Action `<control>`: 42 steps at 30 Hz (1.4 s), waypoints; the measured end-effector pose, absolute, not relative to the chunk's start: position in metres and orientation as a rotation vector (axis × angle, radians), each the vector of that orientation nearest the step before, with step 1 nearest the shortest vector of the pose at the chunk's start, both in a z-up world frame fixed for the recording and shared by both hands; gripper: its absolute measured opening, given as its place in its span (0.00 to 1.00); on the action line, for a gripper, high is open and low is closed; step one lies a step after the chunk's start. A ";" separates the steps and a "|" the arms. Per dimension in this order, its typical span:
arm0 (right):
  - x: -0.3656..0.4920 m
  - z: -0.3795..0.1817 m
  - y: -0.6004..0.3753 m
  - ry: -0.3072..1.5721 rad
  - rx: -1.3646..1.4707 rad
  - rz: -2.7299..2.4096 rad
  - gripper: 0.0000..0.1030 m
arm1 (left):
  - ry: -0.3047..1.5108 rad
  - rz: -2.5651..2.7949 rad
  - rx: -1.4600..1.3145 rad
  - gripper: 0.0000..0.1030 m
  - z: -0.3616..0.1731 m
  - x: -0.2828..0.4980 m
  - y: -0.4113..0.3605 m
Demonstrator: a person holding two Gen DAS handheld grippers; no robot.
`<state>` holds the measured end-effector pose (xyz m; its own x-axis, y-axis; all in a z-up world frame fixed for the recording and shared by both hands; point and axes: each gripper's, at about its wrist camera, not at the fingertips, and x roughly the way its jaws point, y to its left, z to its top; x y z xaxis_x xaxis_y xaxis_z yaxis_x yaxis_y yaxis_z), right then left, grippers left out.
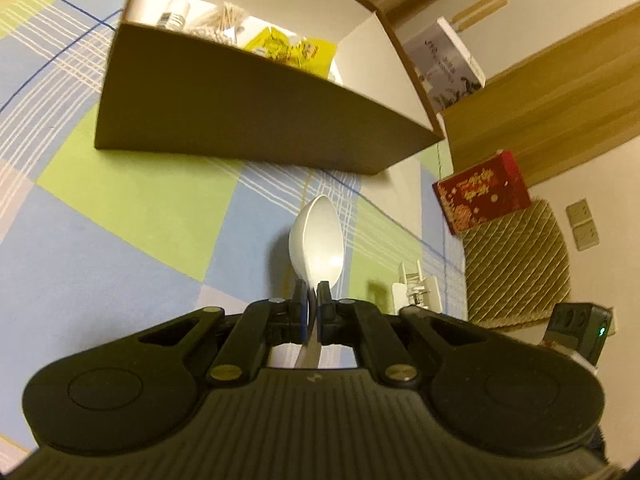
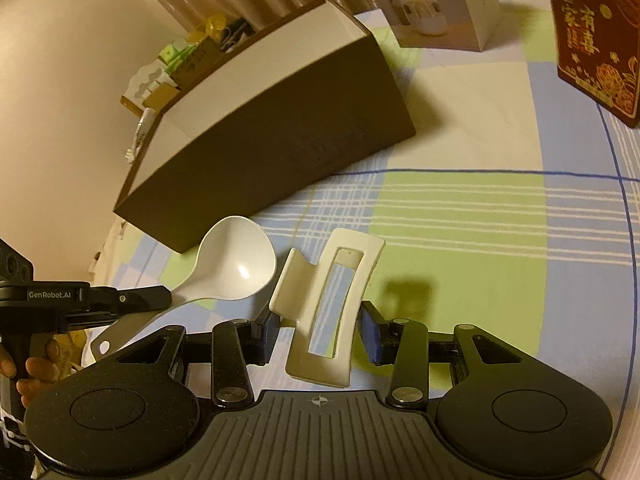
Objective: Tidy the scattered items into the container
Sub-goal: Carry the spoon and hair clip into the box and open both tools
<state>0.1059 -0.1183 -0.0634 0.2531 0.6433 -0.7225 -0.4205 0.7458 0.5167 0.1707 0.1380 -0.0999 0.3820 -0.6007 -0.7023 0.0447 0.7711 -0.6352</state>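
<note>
My left gripper (image 1: 313, 294) is shut on the handle of a white plastic spoon (image 1: 318, 236) and holds it above the checked cloth, short of the brown box (image 1: 248, 112). The spoon (image 2: 236, 262) and left gripper (image 2: 160, 300) also show in the right wrist view. My right gripper (image 2: 318, 332) is shut on a cream hair claw clip (image 2: 340, 280), held between its blue pads. The box (image 2: 280, 136) is white inside and holds yellow packets (image 1: 286, 46), a small jar and other bits.
A red printed box (image 1: 482, 192) (image 2: 596, 36) and a white product carton (image 1: 448, 60) (image 2: 436, 4) stand beyond the brown box. A quilted cushion (image 1: 516, 264) lies at the right. The right gripper (image 1: 580, 328) shows at the left view's edge.
</note>
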 end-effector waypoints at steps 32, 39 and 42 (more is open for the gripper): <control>0.207 0.021 -0.032 0.871 0.138 0.893 0.44 | 0.817 -0.396 -0.754 0.01 -0.023 0.279 0.209; 0.249 0.008 0.003 0.894 0.045 0.879 0.44 | 0.858 -0.348 -0.742 0.01 -0.046 0.334 0.205; 0.266 -0.007 0.015 0.929 0.010 0.854 0.44 | 0.899 -0.337 -0.746 0.01 -0.062 0.358 0.197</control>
<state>0.2662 0.0147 -0.0065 0.3036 0.6487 -0.6978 -0.6408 0.6810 0.3543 0.3584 0.1971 -0.0620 0.5935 -0.5557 -0.5822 -0.0358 0.7044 -0.7089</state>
